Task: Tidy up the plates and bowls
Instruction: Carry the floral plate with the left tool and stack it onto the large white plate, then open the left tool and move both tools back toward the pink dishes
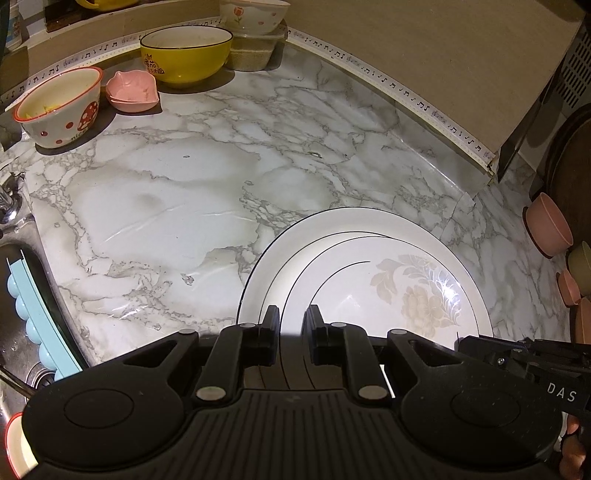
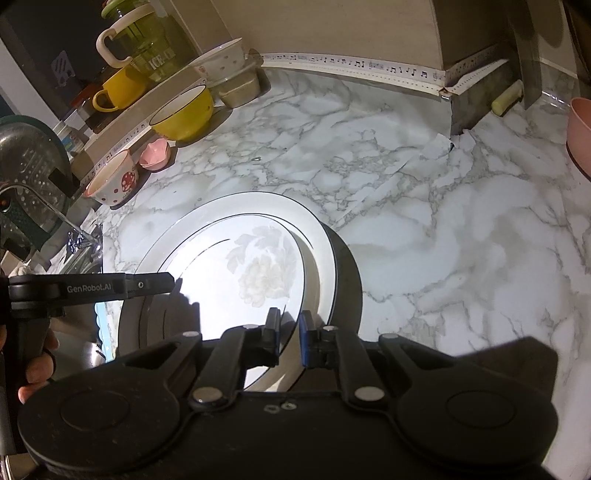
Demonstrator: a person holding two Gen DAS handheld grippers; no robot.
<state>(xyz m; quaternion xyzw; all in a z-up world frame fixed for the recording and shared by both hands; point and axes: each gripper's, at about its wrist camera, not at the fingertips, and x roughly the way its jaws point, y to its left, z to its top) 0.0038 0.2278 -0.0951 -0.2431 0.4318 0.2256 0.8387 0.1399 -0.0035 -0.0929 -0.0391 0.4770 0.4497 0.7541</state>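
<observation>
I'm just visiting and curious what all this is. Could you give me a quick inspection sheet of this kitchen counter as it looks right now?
Surface: marble-look counter, wrinkled film on top, mostly bare in the middle.
Job's things: floral plates, stacked; yellow bowl, mushroom bowl and small pink dish along the back; pink bowls at the right edge.
Clutter: lidded container with a flowered bowl on it; yellow mug and green pitcher on the ledge.
Grippers: left gripper and right gripper each closed on the plates' near rim.
Cables: nothing seen.
Surroundings: sink with a light blue tray at the left; beige wall with music-note trim.
</observation>
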